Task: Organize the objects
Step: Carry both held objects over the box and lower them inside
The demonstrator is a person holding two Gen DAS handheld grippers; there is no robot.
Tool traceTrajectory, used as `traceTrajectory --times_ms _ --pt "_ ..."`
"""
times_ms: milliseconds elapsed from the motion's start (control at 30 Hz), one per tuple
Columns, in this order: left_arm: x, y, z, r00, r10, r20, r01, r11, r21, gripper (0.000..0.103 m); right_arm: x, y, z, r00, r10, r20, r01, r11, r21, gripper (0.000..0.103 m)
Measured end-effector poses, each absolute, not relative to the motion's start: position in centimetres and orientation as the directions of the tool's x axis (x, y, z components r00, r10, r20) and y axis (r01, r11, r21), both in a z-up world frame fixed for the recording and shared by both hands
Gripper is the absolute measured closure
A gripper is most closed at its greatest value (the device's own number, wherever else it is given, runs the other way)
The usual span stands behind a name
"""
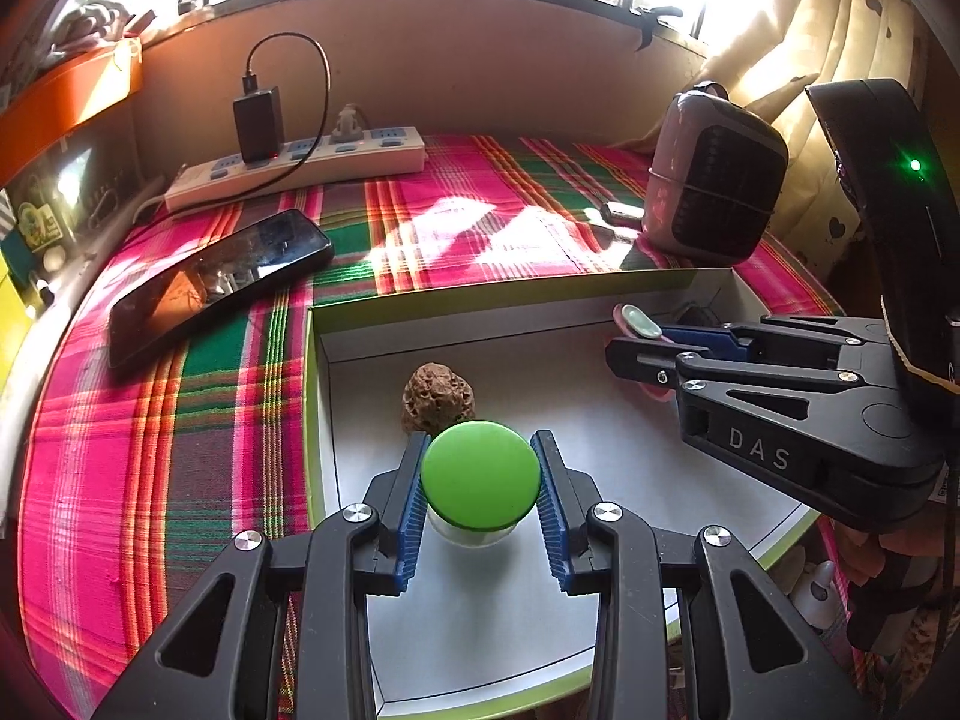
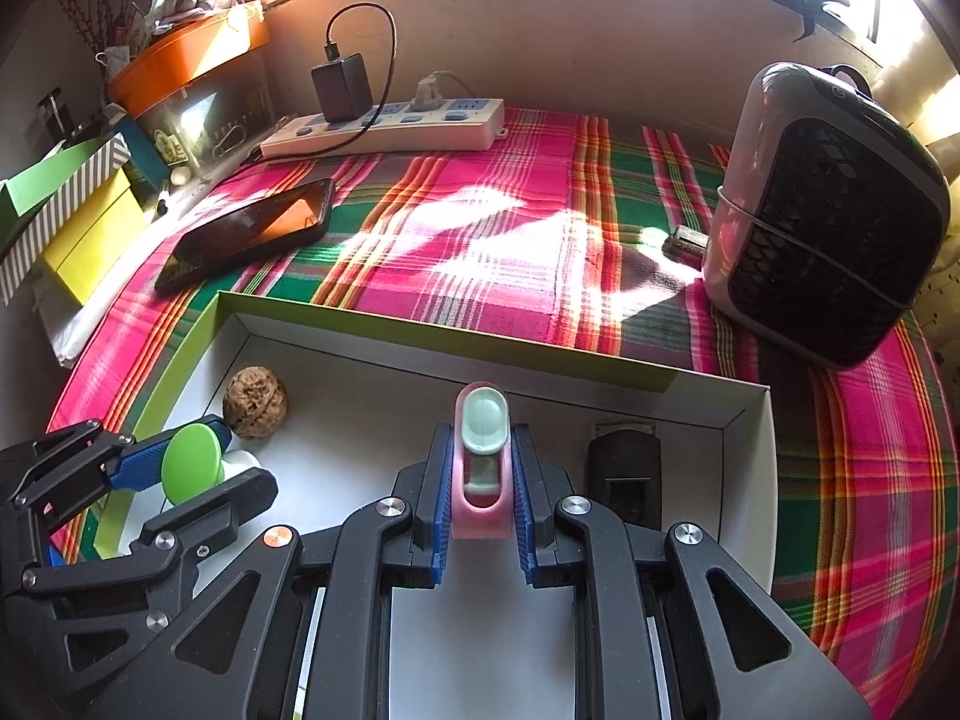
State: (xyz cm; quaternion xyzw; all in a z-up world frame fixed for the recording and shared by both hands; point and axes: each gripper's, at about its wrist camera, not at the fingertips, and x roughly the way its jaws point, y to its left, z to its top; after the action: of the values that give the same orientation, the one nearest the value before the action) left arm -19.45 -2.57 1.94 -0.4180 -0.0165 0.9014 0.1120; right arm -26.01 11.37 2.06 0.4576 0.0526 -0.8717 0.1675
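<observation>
Blue-padded jaws of the left gripper (image 1: 480, 468) clamp the green lid of a small clear jar (image 1: 480, 471), held low over the white floor of a shallow green-edged box (image 1: 312, 396); whether the jar already rests on the floor cannot be told. Just beyond it a walnut (image 1: 438, 399) lies inside the box near the left wall. Over the box's far right part, the right gripper (image 2: 480, 480) is closed on a small pink holder with a pale mint scoop-like piece (image 2: 483, 450), and a dark rectangular item (image 2: 621, 468) lies in the box beside it. Judging by this, sorting is well along: two things are in the box and two more are about to be set down. A phone (image 1: 222, 276) remains out on the plaid cloth (image 1: 150, 420), perhaps still to collect.
</observation>
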Motion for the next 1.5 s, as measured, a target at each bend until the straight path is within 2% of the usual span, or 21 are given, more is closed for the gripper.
traceTrajectory --times_ms 800,1000,1133,1500 --pt "-19.5 -2.6 1.8 -0.624 0.213 -0.752 -0.188 -0.975 -0.12 0.071 -25.9 11.5 1.9 -0.53 -0.247 -0.811 0.33 -0.941 0.071 0.084" --pt "-19.5 -2.7 1.9 -0.624 0.212 -0.752 -0.188 -0.975 -0.119 0.068 -25.9 11.6 1.9 -0.534 -0.246 -0.809 0.326 -0.943 0.071 0.081" --pt "-19.5 -2.7 1.9 -0.622 0.217 -0.753 -0.189 -0.974 -0.124 0.066 -25.8 11.8 2.0 -0.536 -0.249 -0.806 0.323 -0.943 0.076 0.071" --pt "-19.0 -2.7 2.3 -0.621 0.219 -0.753 -0.182 -0.974 -0.134 0.064 -25.0 12.2 2.7 -0.55 -0.252 -0.796 0.314 -0.946 0.082 0.07"
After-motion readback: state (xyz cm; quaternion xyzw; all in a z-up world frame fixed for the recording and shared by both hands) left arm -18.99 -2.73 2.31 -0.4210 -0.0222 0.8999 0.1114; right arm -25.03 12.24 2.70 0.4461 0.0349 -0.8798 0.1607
